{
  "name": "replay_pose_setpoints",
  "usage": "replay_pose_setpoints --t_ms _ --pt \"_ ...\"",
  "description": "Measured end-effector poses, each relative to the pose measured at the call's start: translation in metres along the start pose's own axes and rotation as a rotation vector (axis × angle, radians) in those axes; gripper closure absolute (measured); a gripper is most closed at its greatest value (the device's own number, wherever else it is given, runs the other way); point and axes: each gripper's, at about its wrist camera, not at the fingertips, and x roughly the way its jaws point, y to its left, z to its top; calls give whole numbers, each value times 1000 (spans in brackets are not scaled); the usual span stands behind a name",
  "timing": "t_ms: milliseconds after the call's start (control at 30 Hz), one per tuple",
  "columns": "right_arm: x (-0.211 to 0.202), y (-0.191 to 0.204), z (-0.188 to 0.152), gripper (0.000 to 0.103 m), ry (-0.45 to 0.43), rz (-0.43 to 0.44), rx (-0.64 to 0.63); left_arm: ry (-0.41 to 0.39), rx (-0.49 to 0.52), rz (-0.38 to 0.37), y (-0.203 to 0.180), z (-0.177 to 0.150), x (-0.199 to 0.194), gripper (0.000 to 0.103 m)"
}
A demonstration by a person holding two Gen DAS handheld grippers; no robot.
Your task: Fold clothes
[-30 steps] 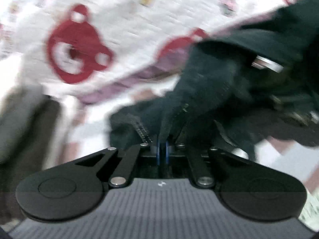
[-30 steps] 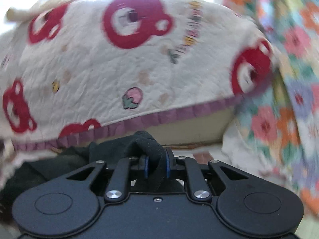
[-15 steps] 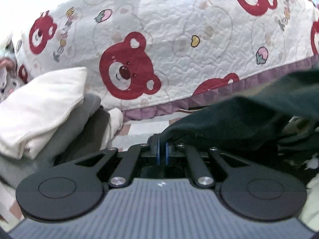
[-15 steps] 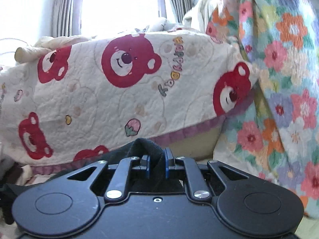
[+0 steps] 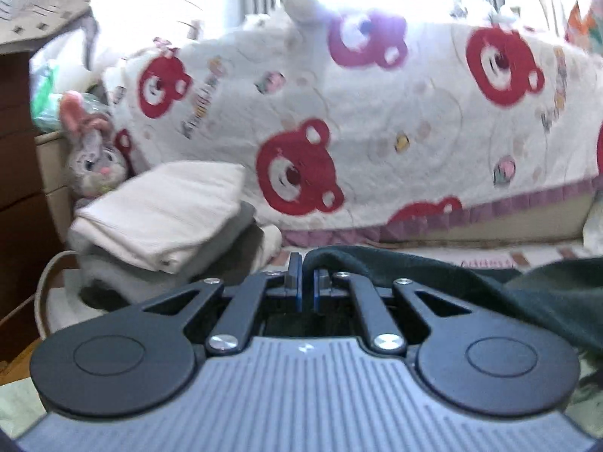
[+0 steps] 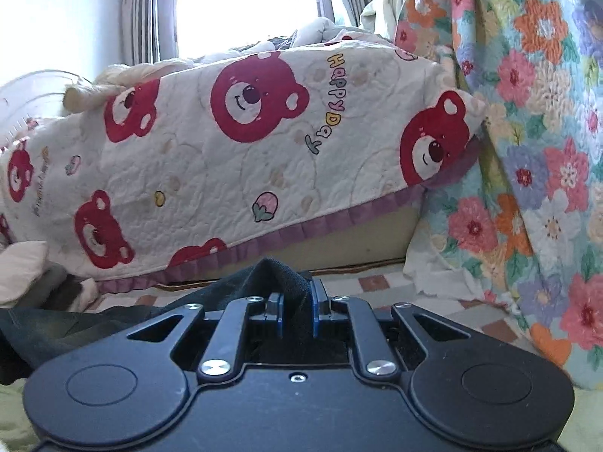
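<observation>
A dark garment hangs stretched between my two grippers. In the left wrist view my left gripper is shut on one edge of it, and the cloth runs off to the right and down. In the right wrist view my right gripper is shut on a bunched fold of the same dark garment, which trails away to the lower left. Both grippers are held up, facing a bear-print quilt.
A stack of folded cream and grey clothes lies at the left, with a plush rabbit and a brown cabinet behind it. A floral quilt hangs at the right. A bright window is behind the bear-print quilt.
Both grippers have risen and tilted upward with the dark garment held in them; the window and the folded stack have come into view.
</observation>
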Motion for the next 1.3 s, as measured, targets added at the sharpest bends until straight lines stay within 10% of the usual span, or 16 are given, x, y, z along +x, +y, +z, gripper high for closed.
replay_pose_setpoints --t_ms 200,467,600,767,933,1167,1300 --pt "-17 -9 -5 89 19 80 -17 67 -7 89 21 -19 -33 98" --pt "37 -8 -5 89 27 141 -112 107 162 18 -10 -6 32 98" --pt "97 -6 31 89 -2 142 -208 78 218 -68 -34 48 100 98" --pt "181 8 72 94 7 129 -231 32 314 -2 -78 102 223 88" --pt "263 24 107 80 31 115 -212 42 249 -40 -101 82 286 63" --pt "278 49 1 63 371 300 -219 217 321 -243 -104 -15 275 60" --pt "312 31 14 62 541 259 -25 250 426 -261 -113 -45 261 60"
